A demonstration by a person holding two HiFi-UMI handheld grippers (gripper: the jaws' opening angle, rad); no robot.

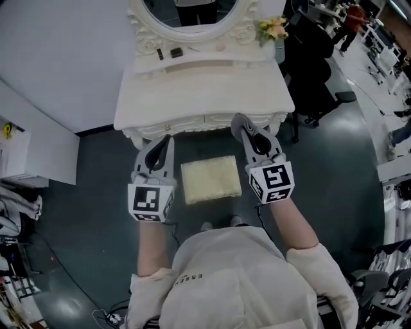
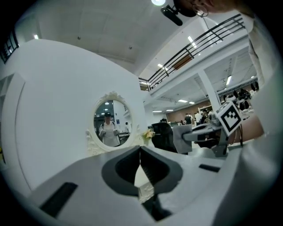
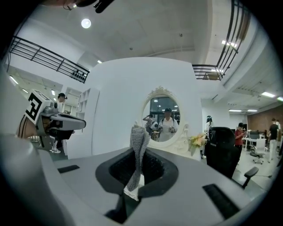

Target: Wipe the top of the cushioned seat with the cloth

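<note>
The cushioned seat, a cream square stool top, lies on the floor below and between my two grippers in the head view. A grey knitted cloth stands up pinched in my right gripper, which is shut on it. From the head view that cloth pokes out of the right gripper, held above the seat's right edge near the vanity front. My left gripper hovers over the seat's left side, jaws shut with nothing between them. Neither gripper view shows the seat.
A white vanity table with an oval mirror stands just beyond the seat, with small items and flowers on its shelf. A black office chair sits at the right, a white cabinet at the left.
</note>
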